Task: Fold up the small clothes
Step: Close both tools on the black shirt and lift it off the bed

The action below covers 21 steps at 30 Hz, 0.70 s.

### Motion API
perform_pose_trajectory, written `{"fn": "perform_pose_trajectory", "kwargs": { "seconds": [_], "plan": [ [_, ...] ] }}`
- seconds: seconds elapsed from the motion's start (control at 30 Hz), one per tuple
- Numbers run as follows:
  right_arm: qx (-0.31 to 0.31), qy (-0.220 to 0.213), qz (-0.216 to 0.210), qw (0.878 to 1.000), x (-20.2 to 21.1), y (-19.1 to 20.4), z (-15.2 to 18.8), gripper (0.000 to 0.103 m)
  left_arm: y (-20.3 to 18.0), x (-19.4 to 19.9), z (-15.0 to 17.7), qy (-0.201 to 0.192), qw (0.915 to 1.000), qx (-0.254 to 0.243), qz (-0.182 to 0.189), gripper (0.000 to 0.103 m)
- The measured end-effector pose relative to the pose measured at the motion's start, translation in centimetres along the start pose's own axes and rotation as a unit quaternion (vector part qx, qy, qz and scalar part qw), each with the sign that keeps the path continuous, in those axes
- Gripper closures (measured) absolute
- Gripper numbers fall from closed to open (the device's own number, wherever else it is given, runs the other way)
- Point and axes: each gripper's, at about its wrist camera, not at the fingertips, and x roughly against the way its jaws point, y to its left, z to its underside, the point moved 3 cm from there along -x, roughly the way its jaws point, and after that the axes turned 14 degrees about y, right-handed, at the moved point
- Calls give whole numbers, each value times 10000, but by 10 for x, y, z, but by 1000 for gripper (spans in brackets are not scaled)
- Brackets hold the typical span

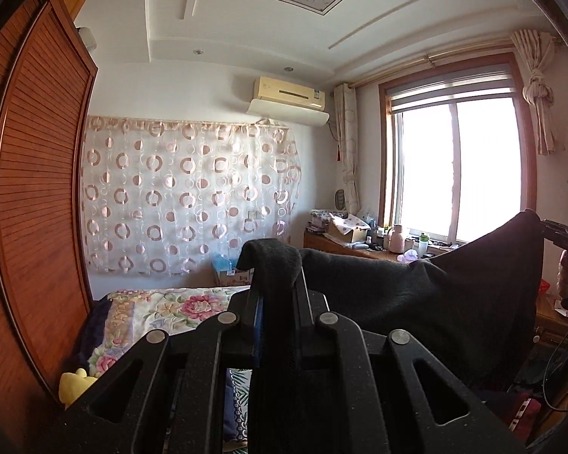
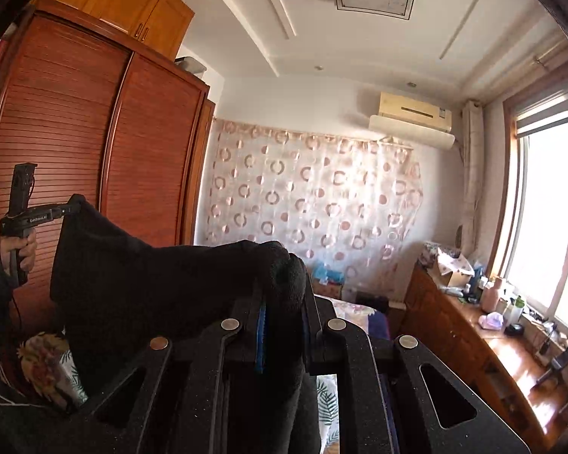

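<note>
A small black knitted garment [image 1: 416, 295] hangs spread in the air between my two grippers. My left gripper [image 1: 274, 283] is shut on one top corner of it; the cloth bunches over the fingertips. In the left wrist view the right gripper [image 1: 549, 227] holds the other corner at the far right. In the right wrist view my right gripper [image 2: 280, 287] is shut on its corner of the garment [image 2: 151, 276], and the left gripper [image 2: 70, 210] pinches the far corner at the left, held by a hand.
A bed with a floral cover [image 1: 163, 310] lies below. A wooden louvred wardrobe [image 2: 75, 143] stands at the left. A cluttered wooden dresser [image 2: 473, 325] runs under the window [image 1: 458, 166]. A yellow plush toy [image 1: 75, 382] sits by the bed.
</note>
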Motion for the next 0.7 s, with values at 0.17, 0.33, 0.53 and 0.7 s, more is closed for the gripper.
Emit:
{"fn": "perform_pose_trajectory", "kwargs": {
  "seconds": [0.17, 0.33, 0.53, 0.7],
  "plan": [
    [-67, 29, -6, 10000, -15, -9, 7, 89, 0, -7, 1, 50, 10000, 9, -12, 90],
    [-116, 329, 72, 9994, -58, -17, 6, 89, 12, -66, 2, 346, 9993, 91, -134, 90],
    [-261, 1101, 182, 9934, -174, -42, 28, 89, 25, -186, 24, 1012, 9942, 90, -340, 90],
    [-502, 1601, 181, 9857, -269, -68, 56, 89, 32, -264, 46, 1460, 9883, 25, -442, 90]
  ]
}}
